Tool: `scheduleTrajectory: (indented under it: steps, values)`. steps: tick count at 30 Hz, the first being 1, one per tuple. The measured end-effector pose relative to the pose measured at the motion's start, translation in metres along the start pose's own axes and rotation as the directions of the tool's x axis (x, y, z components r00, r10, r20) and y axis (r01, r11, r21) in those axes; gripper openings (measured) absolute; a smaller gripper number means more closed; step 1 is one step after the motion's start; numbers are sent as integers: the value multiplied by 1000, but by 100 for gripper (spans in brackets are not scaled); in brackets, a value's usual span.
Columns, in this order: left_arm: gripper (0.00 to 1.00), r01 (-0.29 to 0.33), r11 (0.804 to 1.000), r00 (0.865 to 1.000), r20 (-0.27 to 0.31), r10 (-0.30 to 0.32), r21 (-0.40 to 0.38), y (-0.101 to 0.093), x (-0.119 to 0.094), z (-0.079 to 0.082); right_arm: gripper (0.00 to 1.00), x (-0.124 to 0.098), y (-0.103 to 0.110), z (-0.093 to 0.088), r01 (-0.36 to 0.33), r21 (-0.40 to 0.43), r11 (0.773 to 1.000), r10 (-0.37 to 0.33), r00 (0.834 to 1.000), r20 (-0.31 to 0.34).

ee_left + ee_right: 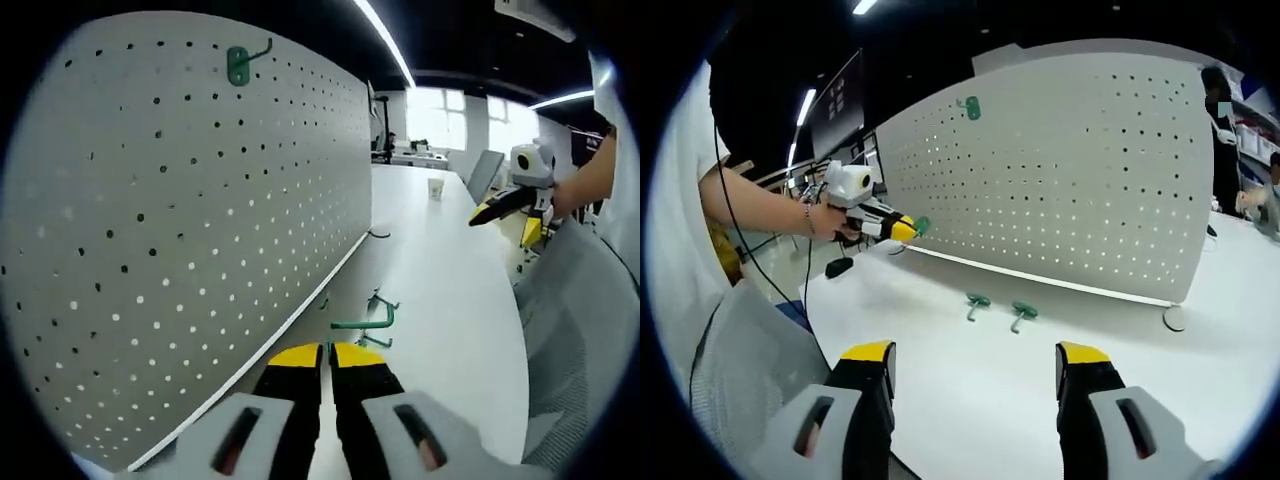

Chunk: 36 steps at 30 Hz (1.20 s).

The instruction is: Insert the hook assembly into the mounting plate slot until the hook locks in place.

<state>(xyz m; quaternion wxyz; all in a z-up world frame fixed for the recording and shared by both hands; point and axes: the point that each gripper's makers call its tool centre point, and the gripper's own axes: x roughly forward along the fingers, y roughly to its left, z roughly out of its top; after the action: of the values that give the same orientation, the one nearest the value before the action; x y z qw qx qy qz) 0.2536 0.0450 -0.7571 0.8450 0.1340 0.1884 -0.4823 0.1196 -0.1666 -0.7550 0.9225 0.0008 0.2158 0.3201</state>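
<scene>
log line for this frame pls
left tool: shut on green hook | right tool: open, empty | pegboard: one hook mounted | table: two hooks loose

The white table (pixel 970 390) lies open near the right gripper (pixel 975 365), whose jaws stand wide apart. Farther off, two green hooks (pixel 995 310) lie before the upright pegboard (pixel 1060 170) (one more hook (pixel 970 107) hangs high on it), which walls off the far side.
</scene>
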Motion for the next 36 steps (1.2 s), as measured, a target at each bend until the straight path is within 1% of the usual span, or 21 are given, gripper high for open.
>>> scheduleTrajectory:
  steps: [1, 7, 8, 11, 15, 16, 20, 22, 28, 33, 36]
  values:
    - [3, -3, 1000, 1000, 11, 3, -10, -1, -1, 1, 63, 0, 0, 0, -1, 0, 1000, 1, 1000, 0]
    - [3, -13, 1000, 999, 35, 13, -18, -7, -6, 4, 62, 1, 3, -1, -8, -5, 1000, 8, 1000, -2]
    - [3, -12, 1000, 999, 50, 14, -26, -7, -7, 6, 62, 1, 3, -2, -8, -4, 1000, 8, 1000, -3]
    - [3, -20, 1000, 997, 75, 22, -20, -9, -11, 12, 62, 1, 3, -1, -9, -3, 1000, 9, 1000, 0]
    - [3, -30, 999, 994, 100, 33, -32, -10, -15, 20, 62, 2, 4, 0, -14, -6, 1000, 14, 1000, 4]
    - [3, -35, 999, 993, 115, 39, -37, -10, -16, 23, 62, 2, 4, 1, -14, -6, 1000, 14, 1000, 7]
    - [3, -47, 998, 989, 136, 52, -42, -14, -19, 31, 62, 2, 5, 4, -18, 2, 1000, 18, 1000, 17]
    - [3, -50, 998, 988, 142, 54, -31, -16, -19, 34, 62, 2, 5, 4, -18, 6, 1000, 18, 1000, 19]
    - [3, -62, 997, 979, 190, 69, -39, -20, -26, 51, 61, 1, 6, 7, -19, 6, 1000, 19, 999, 27]
    - [3, -79, 997, 973, 217, 83, -26, -26, -32, 61, 61, 1, 5, 8, -19, 7, 1000, 19, 999, 33]
    - [3, -90, 995, 966, 239, 95, -31, -28, -37, 68, 61, 0, 6, 9, -19, 7, 1000, 19, 999, 36]
